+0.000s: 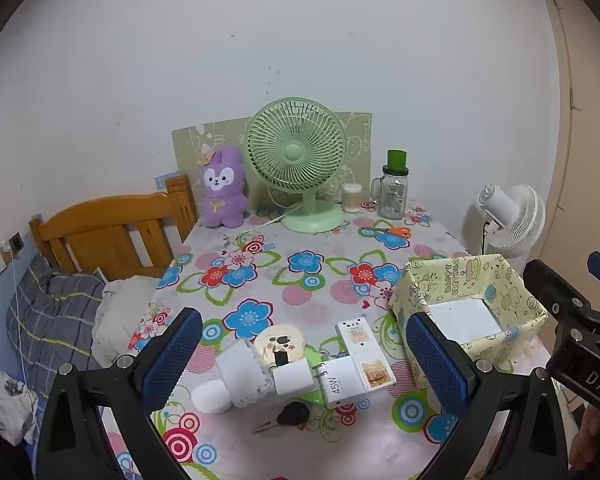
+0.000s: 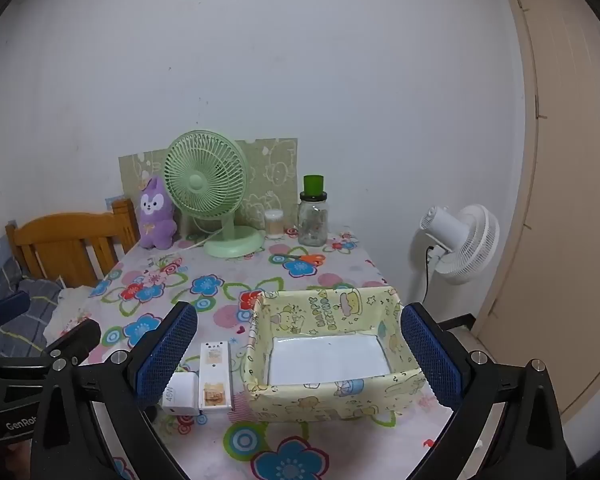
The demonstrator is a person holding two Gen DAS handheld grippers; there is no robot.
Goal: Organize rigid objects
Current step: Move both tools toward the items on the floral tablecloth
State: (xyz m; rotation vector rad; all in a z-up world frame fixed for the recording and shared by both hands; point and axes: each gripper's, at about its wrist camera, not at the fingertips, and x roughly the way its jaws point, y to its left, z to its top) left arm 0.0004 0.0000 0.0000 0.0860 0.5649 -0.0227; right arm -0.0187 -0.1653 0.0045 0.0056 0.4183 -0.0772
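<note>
Both jaws spread wide, nothing held: left gripper (image 1: 304,360) hangs over the clutter, right gripper (image 2: 300,352) frames the yellow box (image 2: 332,400), empty inside. Best to start with the 45W charger (image 1: 338,386) at the pile's 4 o'clock edge, pinching its flat sides, then carrying toward 3 o'clock into the box. Counted in the pile: two white chargers, one long white block (image 1: 360,340), one round disc (image 1: 279,345), one key (image 1: 288,418), one white bulb-like piece (image 1: 210,396).
</note>
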